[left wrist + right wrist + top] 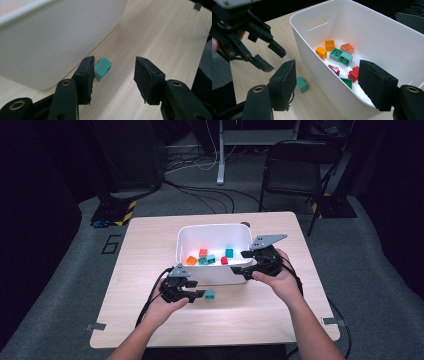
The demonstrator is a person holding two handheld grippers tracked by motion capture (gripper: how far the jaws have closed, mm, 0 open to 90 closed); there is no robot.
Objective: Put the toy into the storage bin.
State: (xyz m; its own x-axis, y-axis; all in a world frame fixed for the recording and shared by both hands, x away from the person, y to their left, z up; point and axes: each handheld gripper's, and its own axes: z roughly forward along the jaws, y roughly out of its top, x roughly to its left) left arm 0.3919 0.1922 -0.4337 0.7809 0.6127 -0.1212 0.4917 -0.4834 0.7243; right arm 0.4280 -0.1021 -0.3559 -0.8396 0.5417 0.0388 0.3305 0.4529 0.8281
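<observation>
1. A white bin (215,270) stands on the counter (145,250); inside lie loose toy bricks (342,57) in orange, teal, red and magenta.
2. A teal brick (102,69) lies on the counter just outside the bin's near wall, just ahead of the left tool (113,77), close to one jaw but not between them.
3. The left tool is spread wide and holds nothing.
4. The right tool (332,85) is also released and empty, its jaws straddling the bin's rim without gripping it.
</observation>
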